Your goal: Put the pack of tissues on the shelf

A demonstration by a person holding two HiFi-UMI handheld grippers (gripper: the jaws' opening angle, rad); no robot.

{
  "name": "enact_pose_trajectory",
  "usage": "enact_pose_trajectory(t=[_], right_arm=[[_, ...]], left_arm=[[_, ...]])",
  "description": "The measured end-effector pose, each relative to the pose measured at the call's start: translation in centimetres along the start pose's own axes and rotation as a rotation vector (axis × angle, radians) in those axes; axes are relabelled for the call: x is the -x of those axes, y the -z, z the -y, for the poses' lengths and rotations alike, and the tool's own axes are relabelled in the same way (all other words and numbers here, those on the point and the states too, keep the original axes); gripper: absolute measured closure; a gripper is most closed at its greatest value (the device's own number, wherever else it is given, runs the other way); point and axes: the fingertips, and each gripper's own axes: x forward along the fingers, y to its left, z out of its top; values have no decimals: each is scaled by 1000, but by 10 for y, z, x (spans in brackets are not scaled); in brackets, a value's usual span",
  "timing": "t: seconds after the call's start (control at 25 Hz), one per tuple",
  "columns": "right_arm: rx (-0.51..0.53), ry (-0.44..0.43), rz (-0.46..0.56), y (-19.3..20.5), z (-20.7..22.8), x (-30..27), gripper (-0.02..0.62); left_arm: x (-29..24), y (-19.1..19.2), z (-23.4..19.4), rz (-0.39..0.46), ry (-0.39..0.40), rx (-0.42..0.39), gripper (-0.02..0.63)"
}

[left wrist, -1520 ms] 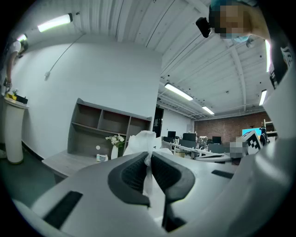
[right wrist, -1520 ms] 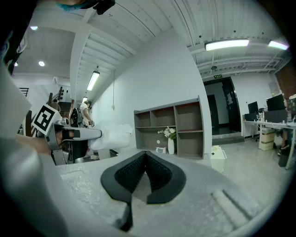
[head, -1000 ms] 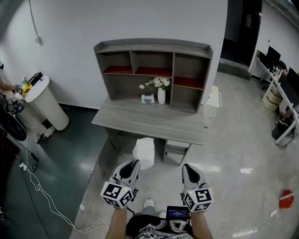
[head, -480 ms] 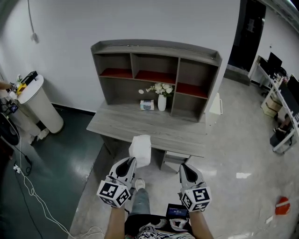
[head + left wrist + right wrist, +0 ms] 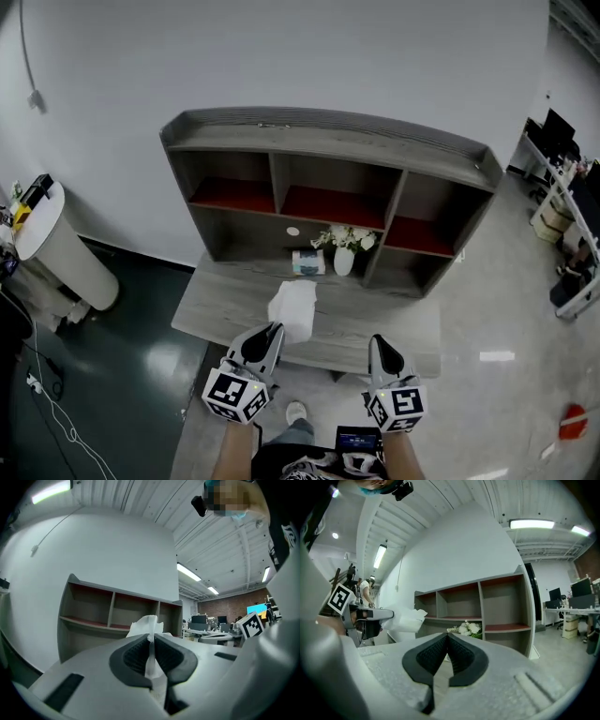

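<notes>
My left gripper (image 5: 264, 339) is shut on a white pack of tissues (image 5: 294, 308), which hangs over the near edge of the grey desk (image 5: 230, 305). In the left gripper view the pack's thin wrapper (image 5: 148, 626) is pinched between the dark pads (image 5: 135, 654). A grey shelf unit (image 5: 328, 141) with red-lined compartments stands on the desk ahead. My right gripper (image 5: 384, 355) is shut and holds nothing; in its own view its jaws (image 5: 446, 653) meet, with the shelf (image 5: 478, 602) beyond and the tissue pack (image 5: 405, 619) at left.
A white vase of flowers (image 5: 344, 247) and a small tissue box (image 5: 304, 262) stand on the desk under the shelf. A white bin (image 5: 58, 249) is at the left by the wall. Cables (image 5: 47, 412) trail on the dark floor. Office desks (image 5: 572, 187) are at far right.
The view has closed in on the desk and shelf. Both grippers have come forward, and the tissue pack is now over the desk's front edge rather than over the floor.
</notes>
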Motion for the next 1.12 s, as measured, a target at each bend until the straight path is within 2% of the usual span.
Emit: enact_pose_trajectory(t=[0.16, 0.4, 0.68, 0.88, 1.12], right_arm=[[-2, 36, -15, -9, 5, -62, 591], [-11, 99, -60, -1, 16, -107, 591], [-27, 107, -45, -6, 21, -119, 591], [-41, 145, -34, -5, 35, -121, 592], [-25, 121, -10, -7, 38, -139, 591]], left_arm=[[-48, -11, -51, -4, 39, 11, 587], [-95, -15, -86, -12, 106, 17, 586], [-125, -26, -90, 0, 178, 36, 586], [-140, -25, -83, 8, 215, 23, 587], [-149, -30, -89, 25, 210, 5, 586]])
